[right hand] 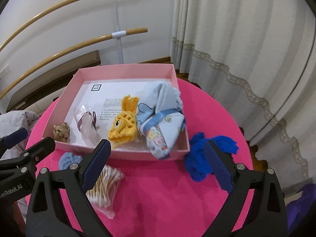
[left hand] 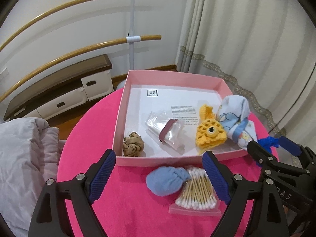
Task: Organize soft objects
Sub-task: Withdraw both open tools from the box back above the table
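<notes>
Right hand-held gripper [left hand: 276,148] — lettering "DAS" legible.

The scene is lit evenly by soft, diffuse indoor light; only faint shadows are cast inside the pink box [left hand: 122,118]. No glare is seen. Strong fisheye bending is shown in the wooden rails [left hand: 65,6], and the corners are vignetted black. Slight blur is seen on the light blue cloth bundle [right hand: 162,118].

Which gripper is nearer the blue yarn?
Right. The right gripper hangs just over the blue yarn, one finger overlapping it. The left gripper hangs farther left, over the blue sock and cotton swabs.
</notes>
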Action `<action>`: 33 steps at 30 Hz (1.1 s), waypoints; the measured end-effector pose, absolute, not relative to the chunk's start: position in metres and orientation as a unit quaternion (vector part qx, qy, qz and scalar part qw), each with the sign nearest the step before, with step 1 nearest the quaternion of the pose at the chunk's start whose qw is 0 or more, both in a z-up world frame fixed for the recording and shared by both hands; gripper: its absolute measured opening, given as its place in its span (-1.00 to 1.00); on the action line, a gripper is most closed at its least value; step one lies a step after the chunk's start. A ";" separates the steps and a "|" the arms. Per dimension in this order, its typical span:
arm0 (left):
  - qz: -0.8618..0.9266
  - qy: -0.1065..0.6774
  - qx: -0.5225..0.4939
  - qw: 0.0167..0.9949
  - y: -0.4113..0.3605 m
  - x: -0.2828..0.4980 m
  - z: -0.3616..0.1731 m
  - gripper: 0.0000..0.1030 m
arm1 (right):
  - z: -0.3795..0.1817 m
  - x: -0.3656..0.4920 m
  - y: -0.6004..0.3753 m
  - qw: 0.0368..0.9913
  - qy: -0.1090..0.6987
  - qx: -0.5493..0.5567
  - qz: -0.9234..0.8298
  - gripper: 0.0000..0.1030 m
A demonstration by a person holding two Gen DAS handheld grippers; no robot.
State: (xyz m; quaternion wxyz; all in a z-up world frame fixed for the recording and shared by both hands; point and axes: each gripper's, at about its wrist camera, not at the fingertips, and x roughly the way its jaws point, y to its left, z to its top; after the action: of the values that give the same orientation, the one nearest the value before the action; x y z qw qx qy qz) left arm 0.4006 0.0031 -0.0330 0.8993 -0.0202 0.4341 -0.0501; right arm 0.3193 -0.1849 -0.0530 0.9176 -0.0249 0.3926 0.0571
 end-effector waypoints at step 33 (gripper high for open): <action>-0.060 0.362 -0.012 0.930 -0.027 0.263 0.038 0.84 | 0.005 0.208 -0.236 0.953 0.301 -0.008 0.029 1.00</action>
State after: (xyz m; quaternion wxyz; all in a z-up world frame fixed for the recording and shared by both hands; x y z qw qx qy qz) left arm 0.2627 -0.0274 0.0385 0.9302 -0.0121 0.3621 -0.0596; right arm 0.2080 -0.2360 0.0048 0.9532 -0.0082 0.3009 0.0289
